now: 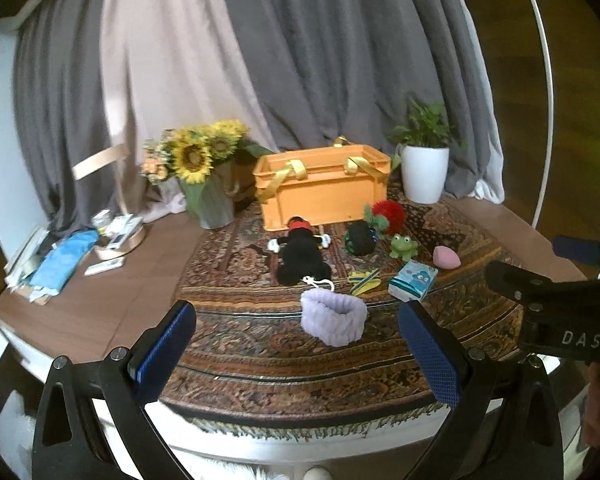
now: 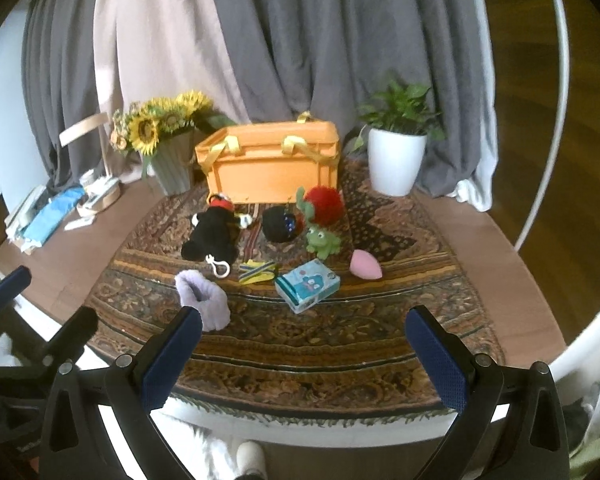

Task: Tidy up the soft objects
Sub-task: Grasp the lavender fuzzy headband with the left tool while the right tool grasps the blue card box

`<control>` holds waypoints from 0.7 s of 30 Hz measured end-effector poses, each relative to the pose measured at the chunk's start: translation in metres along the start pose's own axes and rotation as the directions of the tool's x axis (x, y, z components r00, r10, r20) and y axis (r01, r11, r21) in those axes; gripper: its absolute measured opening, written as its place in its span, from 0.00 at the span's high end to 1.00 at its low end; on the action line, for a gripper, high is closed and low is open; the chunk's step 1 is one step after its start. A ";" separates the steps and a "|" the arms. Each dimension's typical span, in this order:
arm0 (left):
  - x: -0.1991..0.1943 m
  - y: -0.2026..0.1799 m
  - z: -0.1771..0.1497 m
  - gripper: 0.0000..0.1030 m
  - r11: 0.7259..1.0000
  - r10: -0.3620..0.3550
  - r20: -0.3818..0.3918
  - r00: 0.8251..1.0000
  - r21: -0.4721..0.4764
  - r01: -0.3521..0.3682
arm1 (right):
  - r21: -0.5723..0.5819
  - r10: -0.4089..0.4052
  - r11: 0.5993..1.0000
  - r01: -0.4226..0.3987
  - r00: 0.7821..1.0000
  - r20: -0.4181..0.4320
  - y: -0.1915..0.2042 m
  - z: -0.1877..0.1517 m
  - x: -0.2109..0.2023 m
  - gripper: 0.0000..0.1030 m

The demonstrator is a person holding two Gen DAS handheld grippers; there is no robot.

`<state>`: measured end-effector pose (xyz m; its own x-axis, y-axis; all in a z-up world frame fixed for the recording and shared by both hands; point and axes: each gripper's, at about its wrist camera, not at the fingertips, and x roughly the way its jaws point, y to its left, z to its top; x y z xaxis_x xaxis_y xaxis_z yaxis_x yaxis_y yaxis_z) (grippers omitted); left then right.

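Note:
Soft things lie on a patterned rug (image 1: 260, 344) in front of an orange basket (image 1: 324, 188) (image 2: 272, 164): a black plush toy (image 1: 300, 256) (image 2: 212, 236), a lilac headband (image 1: 334, 318) (image 2: 204, 296), a black pouch (image 1: 360, 238), a red pompom (image 1: 390, 216), a green frog (image 1: 404, 246), a pink sponge (image 1: 446, 258), a yellow striped band (image 1: 364, 280) and a tissue pack (image 1: 412, 280) (image 2: 308, 286). My left gripper (image 1: 300, 344) is open and empty just before the headband. My right gripper (image 2: 304, 352) is open and empty near the tissue pack.
A sunflower bouquet (image 1: 196, 160) stands left of the basket and a white potted plant (image 1: 424, 168) to its right. Papers and a blue cloth (image 1: 64, 260) lie at the table's left. Grey curtains hang behind. The round table's edge (image 1: 300, 448) is close below.

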<state>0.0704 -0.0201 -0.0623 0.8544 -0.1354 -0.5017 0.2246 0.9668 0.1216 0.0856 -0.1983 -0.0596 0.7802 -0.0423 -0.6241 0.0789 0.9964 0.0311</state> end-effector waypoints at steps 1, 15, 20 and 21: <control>0.008 0.000 -0.001 0.00 1.000 -0.014 -0.004 1.000 0.010 0.014 | -0.005 -0.001 1.000 0.001 1.000 -0.015 0.001 0.002 0.009 0.00; 0.133 -0.001 -0.010 0.00 0.975 -0.189 -0.179 0.965 0.085 0.207 | -0.095 -0.058 0.995 0.038 0.972 -0.229 0.014 0.017 0.130 0.01; 0.160 -0.004 -0.017 0.00 0.967 -0.221 -0.230 0.948 0.075 0.244 | -0.138 -0.074 0.990 0.037 0.959 -0.274 0.017 0.016 0.154 0.01; 0.165 -0.006 -0.019 0.00 0.967 -0.218 -0.243 0.945 0.076 0.243 | -0.147 -0.076 0.988 0.036 0.958 -0.276 0.017 0.015 0.157 0.01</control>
<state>0.2008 -0.0438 -0.1621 0.6450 -0.2862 -0.7085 0.4600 0.8858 0.0609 0.2186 -0.1889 -0.1451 0.5702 -0.0960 -0.8159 0.0148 0.9942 -0.1067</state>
